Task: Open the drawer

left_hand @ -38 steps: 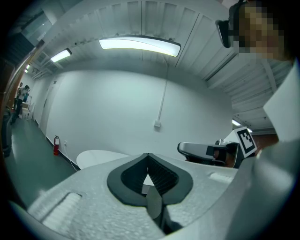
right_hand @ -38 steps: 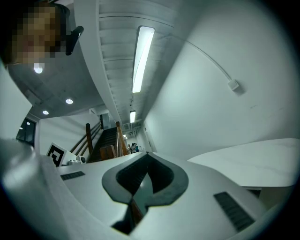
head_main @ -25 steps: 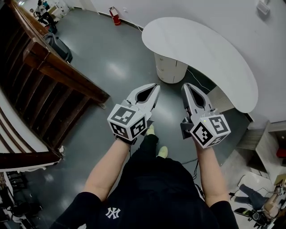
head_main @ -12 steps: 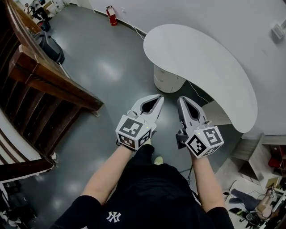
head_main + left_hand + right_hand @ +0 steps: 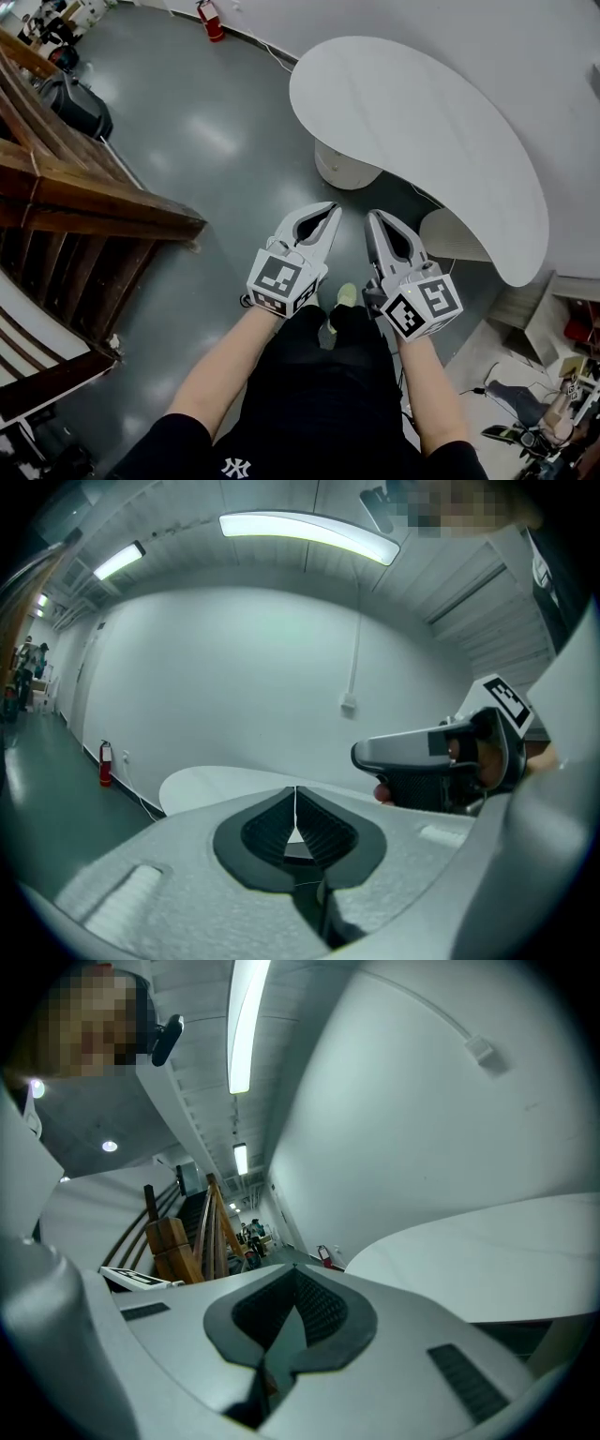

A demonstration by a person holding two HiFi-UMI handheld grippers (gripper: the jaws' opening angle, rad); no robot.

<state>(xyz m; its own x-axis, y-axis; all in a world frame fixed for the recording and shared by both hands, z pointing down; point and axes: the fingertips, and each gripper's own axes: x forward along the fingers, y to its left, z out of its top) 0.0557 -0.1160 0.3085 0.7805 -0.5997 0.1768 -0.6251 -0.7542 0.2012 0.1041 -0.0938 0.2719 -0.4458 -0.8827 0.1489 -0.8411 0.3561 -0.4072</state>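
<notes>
In the head view you hold both claws side by side over the grey floor [image 5: 197, 131], pointing toward the white curved worktop [image 5: 422, 122]; the left claw [image 5: 332, 209] is closed and the right claw [image 5: 372, 217] is closed too, with nothing in either. The round white cabinet [image 5: 337, 167] stands under the left end of the worktop, ahead of your claws and well apart from them; the drawer itself is too small to make out. A wooden railing [image 5: 94, 202] runs at your left.

In the left gripper view the jaws meet in one thin line and grip nothing; the worktop lies beyond them, and your right claw shows at the right side.

In the right gripper view the jaws are pressed together and empty; the worktop spreads at the right, and the railing rises at the left.
</notes>
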